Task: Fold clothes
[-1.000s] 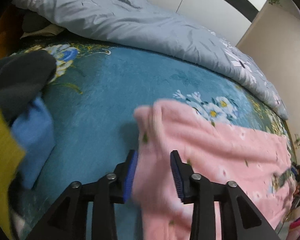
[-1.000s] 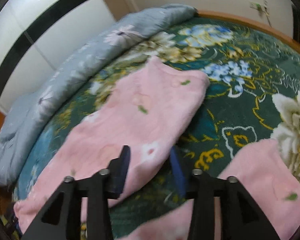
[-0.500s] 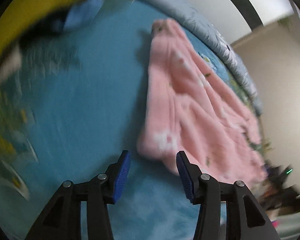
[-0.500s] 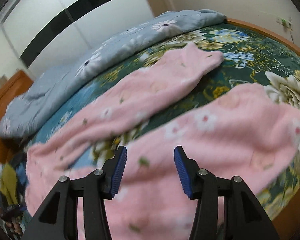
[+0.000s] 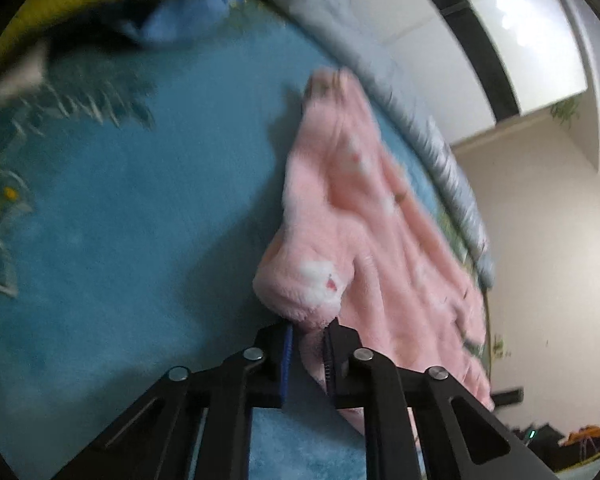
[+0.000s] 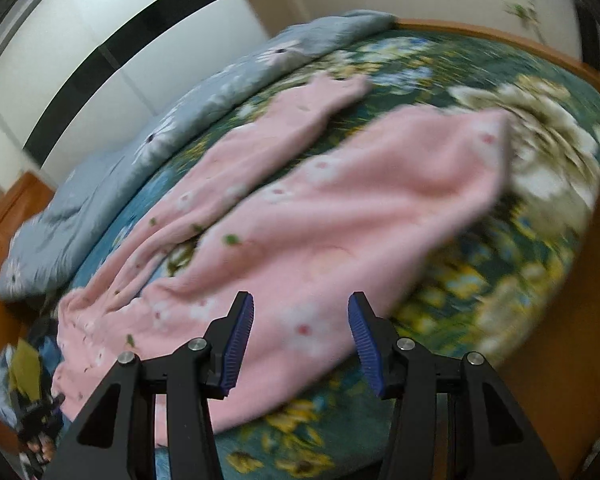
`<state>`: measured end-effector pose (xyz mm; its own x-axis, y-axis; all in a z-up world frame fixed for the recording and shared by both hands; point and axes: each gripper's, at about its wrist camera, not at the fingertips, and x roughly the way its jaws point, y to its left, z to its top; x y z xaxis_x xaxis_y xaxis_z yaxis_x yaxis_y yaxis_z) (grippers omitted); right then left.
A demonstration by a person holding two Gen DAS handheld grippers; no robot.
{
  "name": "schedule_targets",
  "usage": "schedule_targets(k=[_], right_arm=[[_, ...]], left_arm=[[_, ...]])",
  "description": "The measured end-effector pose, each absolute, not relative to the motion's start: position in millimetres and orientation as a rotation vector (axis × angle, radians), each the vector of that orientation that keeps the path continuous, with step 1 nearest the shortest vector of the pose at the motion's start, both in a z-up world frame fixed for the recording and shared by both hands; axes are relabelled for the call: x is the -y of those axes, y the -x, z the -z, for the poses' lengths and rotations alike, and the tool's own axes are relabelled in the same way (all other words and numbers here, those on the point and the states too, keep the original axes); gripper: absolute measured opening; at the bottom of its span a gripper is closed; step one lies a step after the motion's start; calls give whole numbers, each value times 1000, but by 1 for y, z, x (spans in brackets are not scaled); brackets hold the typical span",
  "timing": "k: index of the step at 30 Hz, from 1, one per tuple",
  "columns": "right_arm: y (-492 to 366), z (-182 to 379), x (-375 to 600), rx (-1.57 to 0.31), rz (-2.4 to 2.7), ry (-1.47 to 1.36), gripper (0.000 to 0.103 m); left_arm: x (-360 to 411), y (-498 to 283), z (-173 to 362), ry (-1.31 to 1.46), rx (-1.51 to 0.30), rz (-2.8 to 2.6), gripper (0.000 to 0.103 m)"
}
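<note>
we see our left gripper pinched onto a bunched edge of the pink fleece garment, which lies spread across the floral bedspread. our right gripper hovers over the garment's near side, jaws apart and holding nothing. a grey quilt lies along the bed's far side.
</note>
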<state>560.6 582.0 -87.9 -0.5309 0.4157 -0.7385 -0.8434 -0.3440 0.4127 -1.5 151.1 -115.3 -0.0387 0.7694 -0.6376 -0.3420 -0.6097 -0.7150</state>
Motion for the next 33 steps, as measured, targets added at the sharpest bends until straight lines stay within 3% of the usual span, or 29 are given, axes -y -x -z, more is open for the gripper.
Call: schedule_targets(k=[3, 6, 14, 18, 28, 29, 30, 32, 33], right_arm=[[-580, 93, -583, -1058, -1914, 630, 51], [-592, 100, -585, -1087, -1893, 600, 51], [-606, 123, -613, -1315, -1846, 372, 51], [-621, 121, -625, -1415, -1833, 168, 51], [-659, 133, -662, -1457, -1611, 46, 51], [-660, 129, -669, -1448, -1611, 32, 48], [-657, 125, -674, -1434, -1607, 40, 29], [-649, 113, -689, -1390, -1594, 98, 6], [-640, 104, -696, -1347, -1607, 134, 6]], left_arm=[[-116, 3, 79, 1304, 538, -1837, 11], [-86, 0, 55, 1222, 480, -1924, 11], [-75, 5, 119, 1463, 536, -1866, 11], [-78, 7, 124, 1470, 582, -1840, 11], [-68, 9, 123, 1465, 562, -1857, 11], [-69, 9, 123, 1462, 555, -1868, 11], [-71, 9, 122, 1457, 543, -1878, 11], [-75, 8, 120, 1447, 520, -1900, 11], [-77, 8, 118, 1439, 513, -1908, 11]])
